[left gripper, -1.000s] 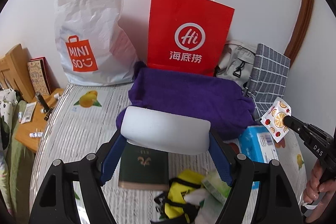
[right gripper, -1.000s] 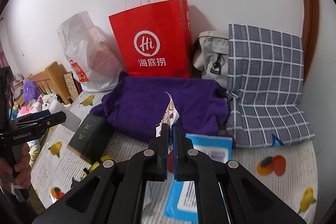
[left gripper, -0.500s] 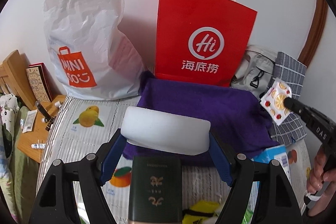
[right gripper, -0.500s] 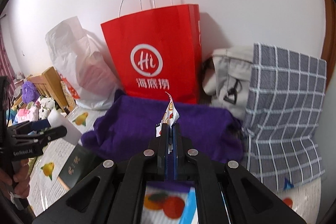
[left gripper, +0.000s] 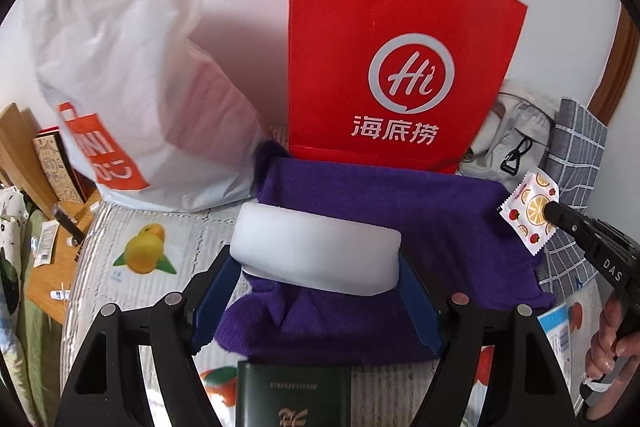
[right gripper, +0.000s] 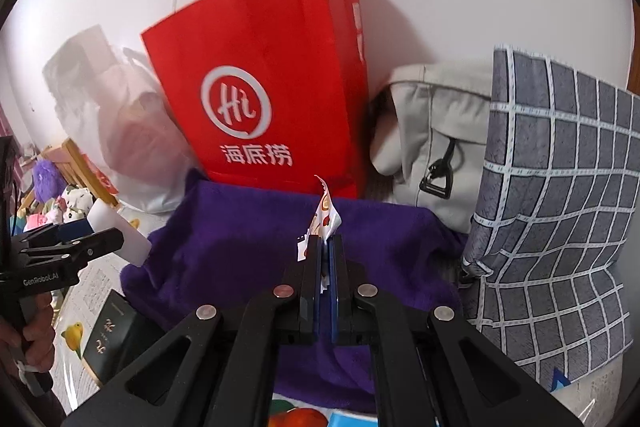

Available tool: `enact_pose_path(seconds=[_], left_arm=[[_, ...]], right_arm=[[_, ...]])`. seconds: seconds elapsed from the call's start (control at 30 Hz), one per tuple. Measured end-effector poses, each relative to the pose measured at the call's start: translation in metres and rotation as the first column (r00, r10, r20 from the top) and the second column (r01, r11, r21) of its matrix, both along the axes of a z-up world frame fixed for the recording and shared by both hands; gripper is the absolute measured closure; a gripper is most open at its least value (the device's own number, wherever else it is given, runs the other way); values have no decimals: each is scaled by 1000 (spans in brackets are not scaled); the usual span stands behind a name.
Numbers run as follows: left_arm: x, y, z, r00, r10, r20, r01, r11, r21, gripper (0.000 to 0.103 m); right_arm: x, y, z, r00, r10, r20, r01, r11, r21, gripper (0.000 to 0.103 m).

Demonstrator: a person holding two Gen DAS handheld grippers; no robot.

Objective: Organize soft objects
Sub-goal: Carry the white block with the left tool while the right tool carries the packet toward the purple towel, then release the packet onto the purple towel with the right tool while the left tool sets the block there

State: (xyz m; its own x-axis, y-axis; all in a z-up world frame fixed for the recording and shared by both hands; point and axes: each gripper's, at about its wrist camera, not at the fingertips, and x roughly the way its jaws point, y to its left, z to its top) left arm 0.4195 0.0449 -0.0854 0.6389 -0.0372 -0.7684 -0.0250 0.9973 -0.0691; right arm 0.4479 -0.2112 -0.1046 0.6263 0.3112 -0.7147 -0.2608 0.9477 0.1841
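L gripper (left gripper: pixel 316 259): white foam block (left gripper: pixel 318 253) clamped crosswise betw. blue pads, long axis side to side, spanning wide-set jaws. Purple towel (left gripper: pixel 400 219) seen directly beyond and below fingertips; red paper bag (left gripper: pixel 396 55) upright further ahead, white plastic bag (left gripper: pixel 120 67) ahead-left.

R gripper (right gripper: pixel 325 247): jaws pinched tight on fruit-print sachet (right gripper: pixel 325 217), sachet held edge-on, projecting up past tips. Towel just beyond tips, red bag straight ahead behind it, checked cushion (right gripper: pixel 560 207) to right.

Judged: both loads aimed at towel/bag zone; neither hand clearly nearer.

Left gripper (left gripper: pixel 316 259) holds white foam block (left gripper: pixel 316 253).
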Motion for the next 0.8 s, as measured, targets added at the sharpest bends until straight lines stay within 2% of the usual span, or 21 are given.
enact_pose_path(seconds=[0.17,0.27,0.37,0.6,0.8], left_arm=[[22,0,-14,999,1,-36,-2,999,-33,27],[41,-6,-22,998,-1,-62,0,1000,-26,27],[57,-11,-29,997,-10,-73,7,999,-41,27],[86,-10,-47,993,-13,-114,9,999,-36,27],[94,-11,-56,990,-32,-138,25,998,-54,26]], right_arm=[[14,2,-24,996,30,-87,-27,999,36,99],[21,6,-42,987,53,-150,-45,997,55,99],[26,10,-60,975,52,-216,-44,998,43,99],[33,3,-82,962,25,-271,-19,1000,23,98],[36,-2,-89,956,-13,-293,10,1000,-10,92]])
